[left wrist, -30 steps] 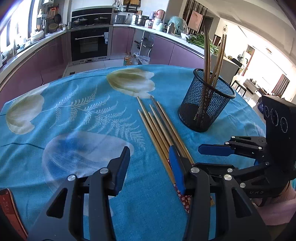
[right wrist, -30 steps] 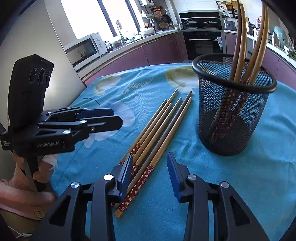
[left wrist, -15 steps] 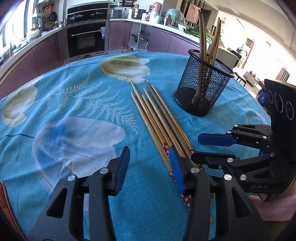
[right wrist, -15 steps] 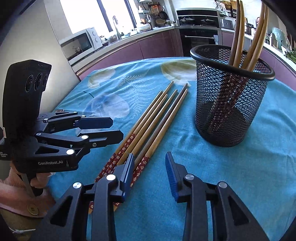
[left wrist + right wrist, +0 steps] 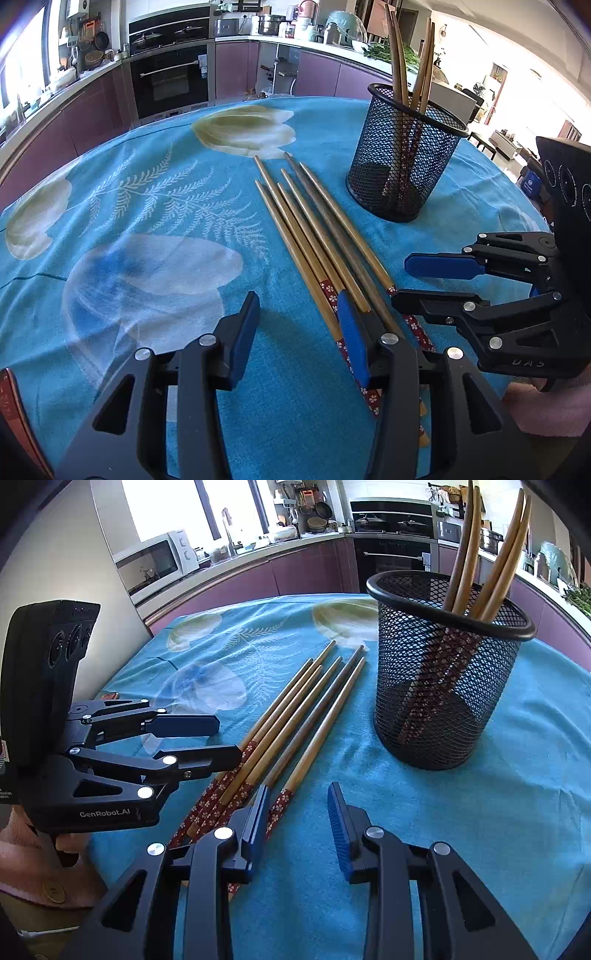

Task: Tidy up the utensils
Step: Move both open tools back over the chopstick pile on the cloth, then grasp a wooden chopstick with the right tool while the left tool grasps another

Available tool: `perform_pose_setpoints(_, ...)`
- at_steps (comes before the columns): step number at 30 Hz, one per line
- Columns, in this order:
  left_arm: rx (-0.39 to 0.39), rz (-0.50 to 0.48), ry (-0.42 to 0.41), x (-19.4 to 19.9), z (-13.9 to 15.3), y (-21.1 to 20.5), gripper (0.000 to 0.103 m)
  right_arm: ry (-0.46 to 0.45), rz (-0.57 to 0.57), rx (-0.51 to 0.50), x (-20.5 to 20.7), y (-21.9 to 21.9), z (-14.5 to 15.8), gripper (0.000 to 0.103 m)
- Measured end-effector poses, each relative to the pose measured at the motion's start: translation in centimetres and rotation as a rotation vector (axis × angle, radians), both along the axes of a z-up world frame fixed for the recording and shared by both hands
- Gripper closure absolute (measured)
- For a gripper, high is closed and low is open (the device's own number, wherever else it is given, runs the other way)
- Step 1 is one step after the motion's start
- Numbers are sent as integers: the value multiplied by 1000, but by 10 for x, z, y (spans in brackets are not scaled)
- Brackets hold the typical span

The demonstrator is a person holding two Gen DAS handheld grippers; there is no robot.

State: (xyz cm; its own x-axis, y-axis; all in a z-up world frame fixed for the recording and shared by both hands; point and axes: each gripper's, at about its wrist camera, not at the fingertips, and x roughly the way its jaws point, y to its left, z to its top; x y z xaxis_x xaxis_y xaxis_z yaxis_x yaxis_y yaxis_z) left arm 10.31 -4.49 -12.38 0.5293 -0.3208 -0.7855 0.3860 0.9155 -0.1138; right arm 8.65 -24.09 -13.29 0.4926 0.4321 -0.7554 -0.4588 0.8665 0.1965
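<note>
**A:** Where are the chopsticks?

**B:** Six lie side by side on the blue cloth, thin tips toward the oven, patterned red ends toward me. Four more already stand in the mesh cup, just beside the row.

**A:** And your grippers?

**B:** My left gripper is parted and holds nothing; its right finger sits over the red ends. My right gripper is parted too, nothing between the pads, the rightmost stick just at its left pad. Both hang above the near ends.

**A:** How will they handle?

**B:** I'd judge them light, stiff and smooth, likely to roll or slip from a loose pinch. I'd take one near the red end, where it's thickest, across the shaft, clear of its neighbours, and squeeze firmly.
</note>
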Motion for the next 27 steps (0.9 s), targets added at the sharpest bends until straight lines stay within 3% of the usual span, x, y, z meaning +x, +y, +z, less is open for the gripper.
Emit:
perform_pose_setpoints(21,40,22,-4,-3,-1,2,58,-11,-22,-35,-1,-4,0,72)
perform_pose_setpoints(27,65,38,-5,-4,-2,3,66,-22,-30,-45,1,0,0,74)
